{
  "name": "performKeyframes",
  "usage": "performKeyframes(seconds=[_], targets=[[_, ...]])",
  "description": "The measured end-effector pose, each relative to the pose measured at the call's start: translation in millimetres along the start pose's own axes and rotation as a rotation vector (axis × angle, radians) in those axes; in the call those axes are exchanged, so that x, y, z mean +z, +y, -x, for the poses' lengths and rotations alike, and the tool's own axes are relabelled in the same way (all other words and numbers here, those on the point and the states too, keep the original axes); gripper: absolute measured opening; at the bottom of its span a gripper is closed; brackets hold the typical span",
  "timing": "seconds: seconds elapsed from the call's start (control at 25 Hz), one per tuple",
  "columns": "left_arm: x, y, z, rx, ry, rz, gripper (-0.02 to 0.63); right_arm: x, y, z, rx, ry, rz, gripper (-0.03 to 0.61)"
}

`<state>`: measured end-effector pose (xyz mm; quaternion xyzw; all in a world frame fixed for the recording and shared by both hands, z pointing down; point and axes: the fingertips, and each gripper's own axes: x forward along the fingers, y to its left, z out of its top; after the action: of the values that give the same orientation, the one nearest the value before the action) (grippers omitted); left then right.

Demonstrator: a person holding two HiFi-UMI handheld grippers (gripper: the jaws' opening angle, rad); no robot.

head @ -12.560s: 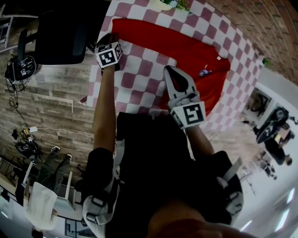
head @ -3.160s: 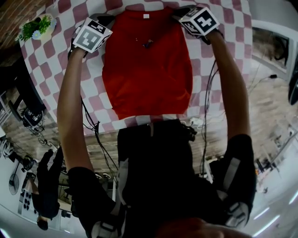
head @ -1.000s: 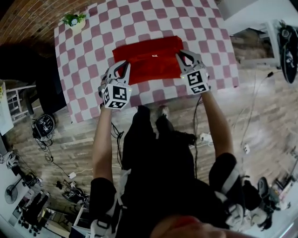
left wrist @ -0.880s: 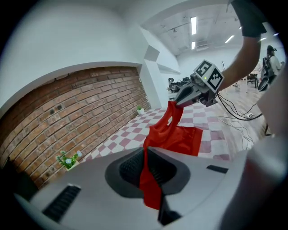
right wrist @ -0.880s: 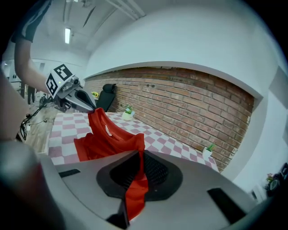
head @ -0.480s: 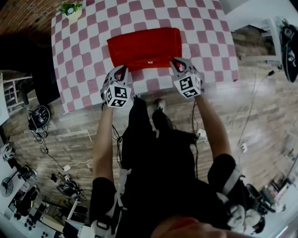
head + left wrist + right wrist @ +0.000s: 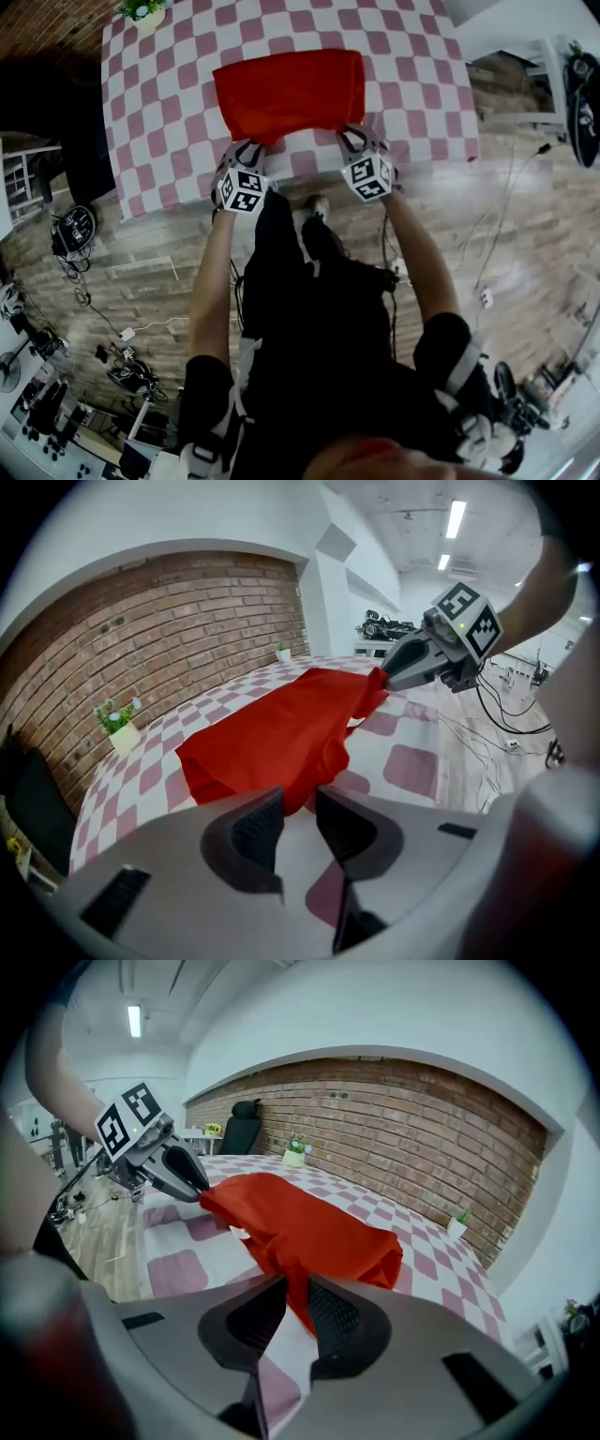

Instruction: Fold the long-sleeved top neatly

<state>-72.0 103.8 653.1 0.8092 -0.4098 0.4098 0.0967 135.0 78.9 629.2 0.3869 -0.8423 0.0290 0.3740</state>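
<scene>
Top (image 7: pixel 289 92), spread full-length on table (image 7: pixel 159 112) earlier, now lies folded in half. Left gripper (image 7: pixel 251 147) and right gripper (image 7: pixel 352 137) have dropped toward table's near edge. Left jaws just opened, cloth past their tips. Right jaws opening slightly, cloth between them.

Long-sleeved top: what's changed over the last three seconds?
Both grippers carried the collar end of the red long-sleeved top toward the checked tablecloth's near edge, folding it in half. The left gripper's jaws have just been opening and stand apart, the cloth's edge at their tips; the right gripper's have just been opening, cloth between them. The tablecloth and potted plant stayed put.
</scene>
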Motion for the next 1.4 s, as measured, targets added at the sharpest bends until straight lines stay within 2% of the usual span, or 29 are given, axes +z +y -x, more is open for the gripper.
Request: performKeyframes(seconds=[0.28,0.48,0.52,0.56,0.6,0.68,0.92,1.16,1.4], targets=[[-7.9,-9.8,15.1,0.016,-0.001,0.051,0.106,-4.7,6.1,10.8,0.005,0.001,-0.047,0.074],[3.4,-15.6,42.0,0.045,-0.069,0.138,0.104,-10.7,12.3,26.5,0.012,-0.01,-0.083,0.077],[8.1,-14.3,49.3,0.064,-0.089,0.156,0.097,-8.3,12.7,31.4,0.011,-0.024,-0.101,0.077],[13.8,-11.9,58.0,0.089,-0.109,0.173,0.062,-4.9,12.9,36.8,0.012,-0.041,-0.121,0.077],[20.2,-9.4,67.6,0.115,-0.13,0.189,0.031,-0.6,13.0,42.9,0.012,-0.06,-0.139,0.075],[32.4,-6.2,87.5,0.156,-0.175,0.222,0.017,10.9,12.8,56.6,0.011,-0.101,-0.171,0.048],[63.8,-1.8,134.2,0.22,-0.269,0.299,0.008,48.8,4.5,91.2,0.009,-0.203,-0.254,0.012],[80.9,9.3,152.2,0.238,-0.317,0.341,0.008,77.2,1.8,98.1,0.023,-0.244,-0.245,0.009],[75.9,34.7,148.1,0.227,-0.305,0.384,0.008,126.1,3.9,84.6,0.043,-0.255,-0.181,0.009]])
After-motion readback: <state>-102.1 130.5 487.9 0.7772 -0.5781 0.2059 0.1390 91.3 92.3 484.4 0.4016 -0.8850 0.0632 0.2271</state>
